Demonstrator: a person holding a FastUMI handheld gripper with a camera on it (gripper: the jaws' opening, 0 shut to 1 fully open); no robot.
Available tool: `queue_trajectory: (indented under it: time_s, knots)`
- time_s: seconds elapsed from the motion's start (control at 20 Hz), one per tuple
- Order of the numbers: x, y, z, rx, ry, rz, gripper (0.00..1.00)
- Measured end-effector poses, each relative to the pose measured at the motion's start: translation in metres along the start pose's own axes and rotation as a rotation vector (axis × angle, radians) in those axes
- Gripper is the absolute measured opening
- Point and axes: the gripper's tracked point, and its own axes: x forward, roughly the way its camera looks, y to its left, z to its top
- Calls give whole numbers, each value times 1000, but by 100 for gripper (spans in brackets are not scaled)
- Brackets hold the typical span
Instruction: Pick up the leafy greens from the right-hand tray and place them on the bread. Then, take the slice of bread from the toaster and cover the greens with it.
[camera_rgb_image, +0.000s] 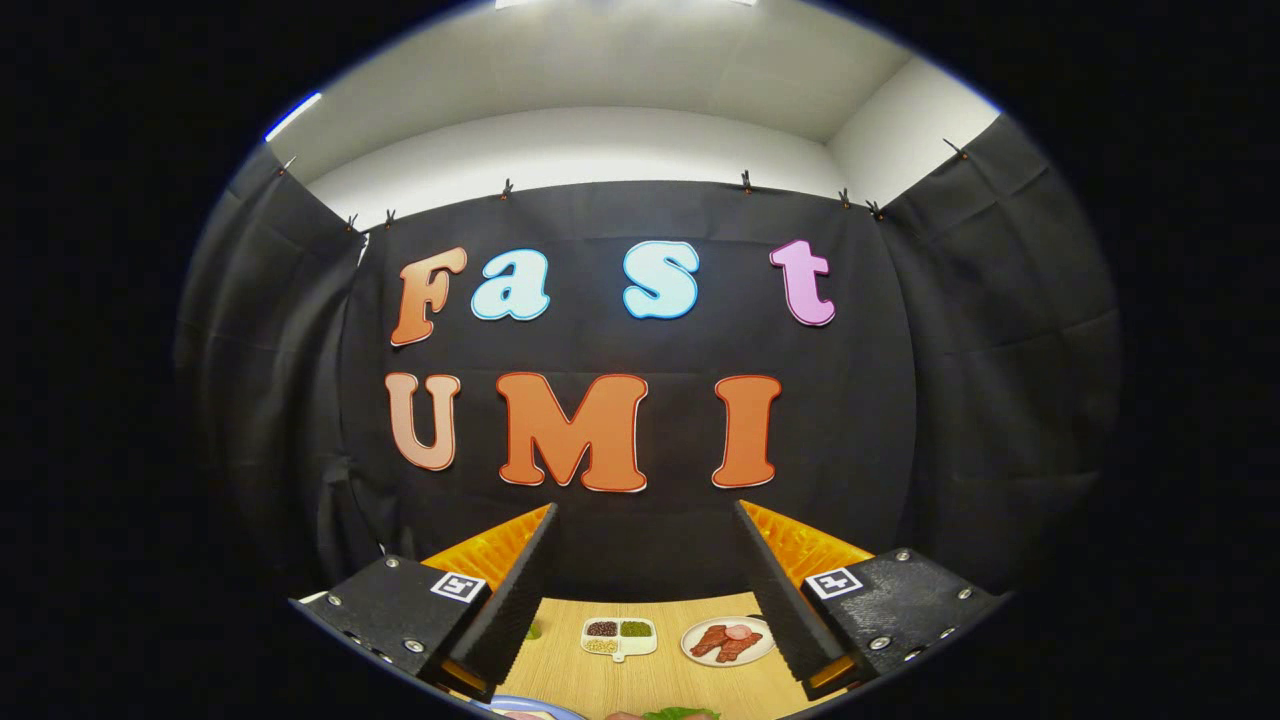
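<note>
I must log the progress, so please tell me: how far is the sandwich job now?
Nothing looks done yet. The gripper is open, raised over the wooden table, with nothing between its fingers. The leafy greens lie just below the fingers, not picked up. Beyond them stand a divided dish and a plate of meat. Both placing steps appear left.

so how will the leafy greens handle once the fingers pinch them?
Only an edge of the leafy greens shows, near the open fingers. The ruffled, thin-looking rim suggests they are light and probably floppy, so they may droop. Whether they are slippery I cannot tell.
</note>
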Motion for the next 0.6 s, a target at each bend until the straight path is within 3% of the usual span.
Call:
queue_trajectory:
  time_s: [0.35, 0.6]
  knots:
    - [4, -9, -19, 3, 31, -8, 100]
    - [12, -15, -62, -6, 109, -13, 100]
